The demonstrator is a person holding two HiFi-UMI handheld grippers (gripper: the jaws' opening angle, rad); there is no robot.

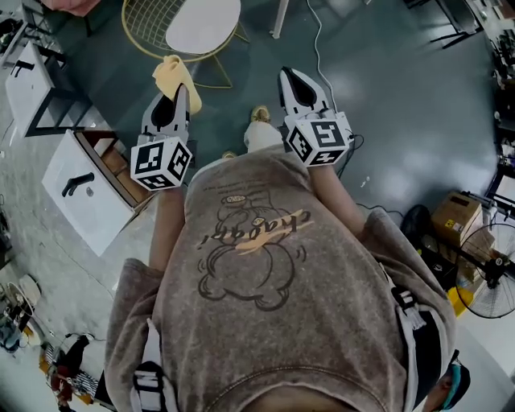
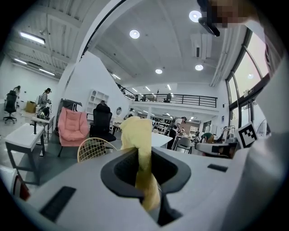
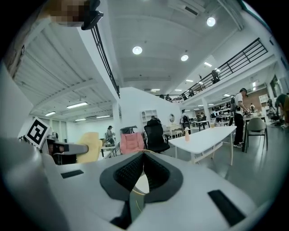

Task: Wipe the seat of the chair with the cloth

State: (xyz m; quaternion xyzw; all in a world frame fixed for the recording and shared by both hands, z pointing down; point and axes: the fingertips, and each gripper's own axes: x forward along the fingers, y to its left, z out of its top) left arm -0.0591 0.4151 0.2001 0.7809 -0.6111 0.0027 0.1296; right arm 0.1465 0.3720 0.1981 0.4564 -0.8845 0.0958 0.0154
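The chair point(image 1: 203, 24) has a gold wire frame and a round white seat, and stands on the floor ahead of me at the top of the head view. My left gripper point(image 1: 180, 91) is shut on a yellow cloth point(image 1: 176, 75), which hangs over its tips just short of the chair's front edge. In the left gripper view the cloth point(image 2: 137, 131) stands up from between the jaws of the left gripper point(image 2: 143, 152), with the wire chair point(image 2: 92, 149) beyond. My right gripper point(image 1: 289, 75) is held level beside it, right of the chair. The right gripper point(image 3: 143, 155) holds nothing, its pads touching.
A white cabinet point(image 1: 84, 193) with an open drawer stands to my left. A cable point(image 1: 318, 48) runs over the dark floor on the right. Cardboard boxes point(image 1: 459, 217) and a fan point(image 1: 491, 269) sit far right. A pink armchair point(image 2: 72, 127) and white tables point(image 3: 207, 135) stand farther off.
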